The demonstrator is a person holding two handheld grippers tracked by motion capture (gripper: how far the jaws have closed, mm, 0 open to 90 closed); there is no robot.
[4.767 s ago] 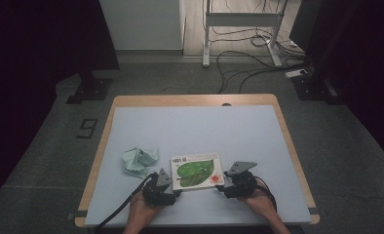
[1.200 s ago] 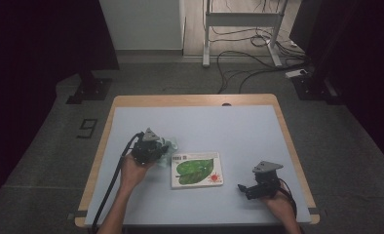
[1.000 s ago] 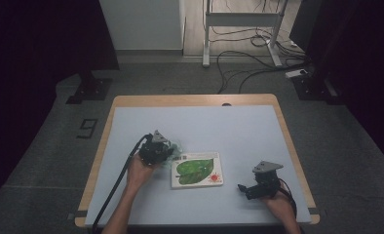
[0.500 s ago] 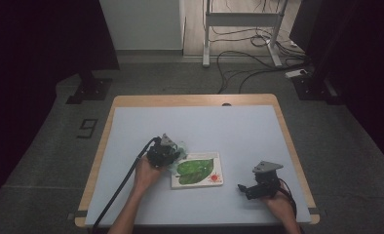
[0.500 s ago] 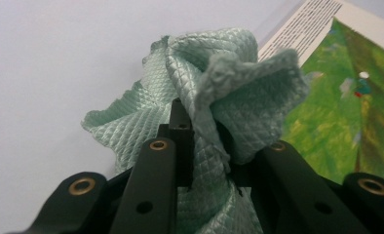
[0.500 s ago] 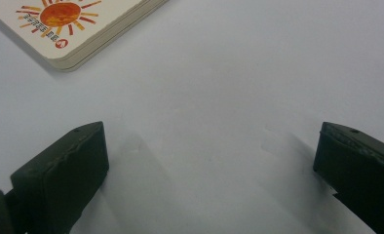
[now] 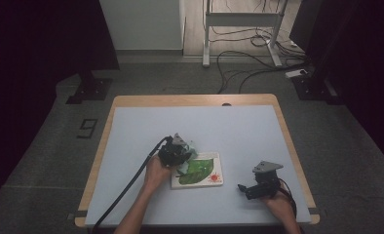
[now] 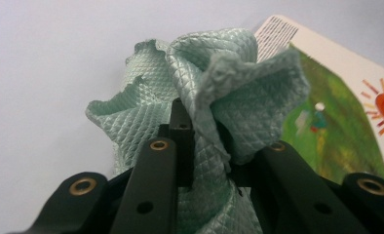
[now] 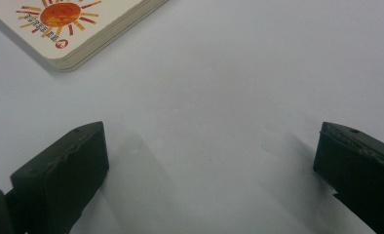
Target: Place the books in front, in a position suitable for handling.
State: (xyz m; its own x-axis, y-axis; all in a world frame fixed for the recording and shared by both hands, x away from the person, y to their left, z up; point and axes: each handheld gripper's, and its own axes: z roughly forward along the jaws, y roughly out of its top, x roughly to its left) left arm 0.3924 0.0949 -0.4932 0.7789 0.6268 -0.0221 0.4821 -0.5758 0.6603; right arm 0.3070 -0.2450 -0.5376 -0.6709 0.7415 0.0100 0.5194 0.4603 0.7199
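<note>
My left gripper (image 7: 180, 157) is shut on a crumpled pale green cloth (image 8: 214, 92), which bulges up between its black jaws. It holds the cloth over the upper left corner of a board book (image 7: 200, 170) with a green picture and an orange sun on its cover. The same book (image 8: 346, 117) lies just behind the cloth in the left gripper view. My right gripper (image 7: 242, 188) rests low on the table to the right of the book, its jaws wide apart with nothing between them. A corner of the book (image 9: 68, 24) lies ahead of that gripper (image 9: 209, 161).
The light blue tabletop (image 7: 239, 131) has a wooden rim (image 7: 195, 100). A black cable (image 7: 126, 187) trails from the left gripper toward the front edge. Beyond the table stand a metal frame (image 7: 243, 19) and loose floor cables.
My left gripper has carried the cloth to the right and a little nearer, from the table's left side onto the book's left corner. The right gripper has stayed where it was.
</note>
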